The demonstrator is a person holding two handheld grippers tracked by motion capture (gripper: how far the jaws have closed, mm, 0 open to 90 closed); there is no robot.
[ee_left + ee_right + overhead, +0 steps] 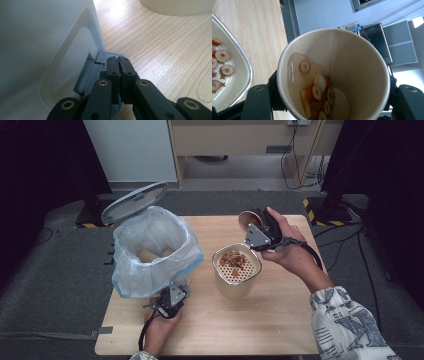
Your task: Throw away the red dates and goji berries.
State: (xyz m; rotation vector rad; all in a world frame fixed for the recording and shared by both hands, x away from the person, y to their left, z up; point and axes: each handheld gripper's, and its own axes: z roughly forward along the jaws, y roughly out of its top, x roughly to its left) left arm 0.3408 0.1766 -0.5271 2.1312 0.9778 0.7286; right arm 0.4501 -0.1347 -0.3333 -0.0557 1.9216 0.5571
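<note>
- Paper cup (pixel 248 220) sits clamped in the right gripper (pixel 255 227), tipped on its side above the far right part of the desk (pixel 280 330); the jaws press on its wall from both sides, as the right gripper view shows.
- Contents: sliced red fruit and a pool of liquid (pixel 317 92) lie along the cup's lower wall, close to the rim but not yet over it.
- Strainer bin (pixel 236 270), a beige container with a perforated insert, stands just below and toward the person from the cup; drained fruit slices (pixel 235 260) already rest on the insert.
- Key relation: the cup's long axis runs nearly level, and its mouth looks to point away from the bin, toward the far left. The bin lies below and to the near side of the gripper, so I judge the mouth has to swing round over the insert and dip further before the rest falls inside it.
- Left gripper (pixel 118 65) is closed, its jaws together with nothing between them, pressing down on the grey pedal (pixel 105 56) at the foot of the white trash can (pixel 155 250).
- Lid (pixel 134 201) stands raised, and the bag-lined can sits left of the strainer bin, well apart from the cup.
- Right hand (pixel 290 252) is clearly the nearer one to the bin; the left stays tied to the pedal.
</note>
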